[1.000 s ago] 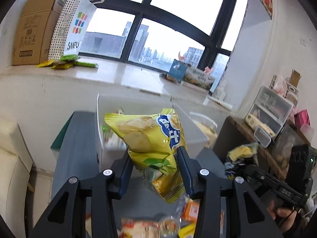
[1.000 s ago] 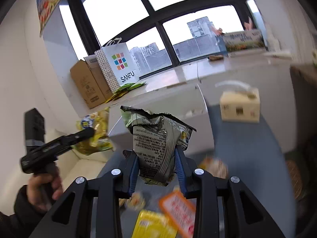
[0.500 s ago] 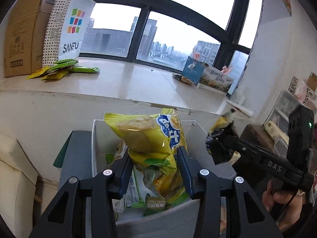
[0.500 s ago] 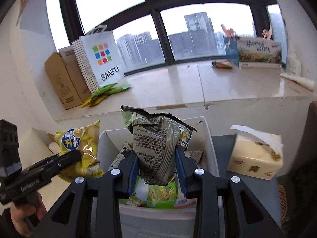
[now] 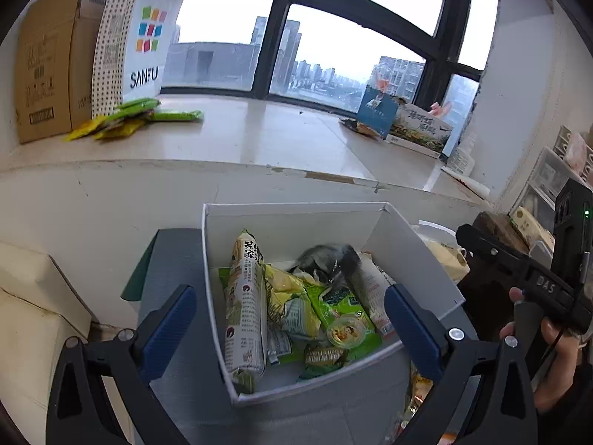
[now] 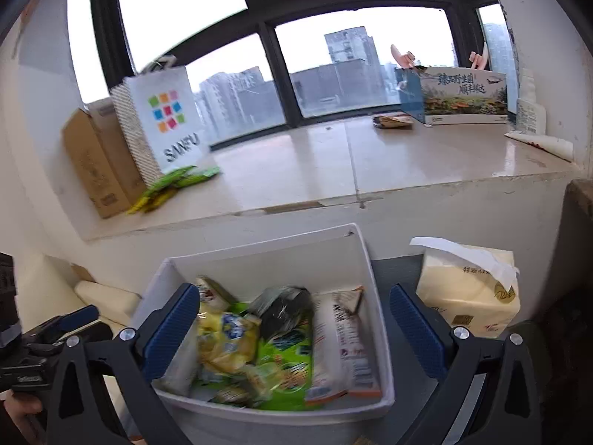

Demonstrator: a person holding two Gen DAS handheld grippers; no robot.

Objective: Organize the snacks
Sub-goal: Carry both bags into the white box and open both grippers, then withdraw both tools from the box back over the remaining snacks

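Left gripper jaws opening, spread wide, nothing between pads. Right gripper same: jaws opening, spread wide, empty. White box below both, on grey table. Yellow chip bag at box's 9 o'clock, grey packet at 12, among other snacks. Tissue pack at 3 o'clock beside box.
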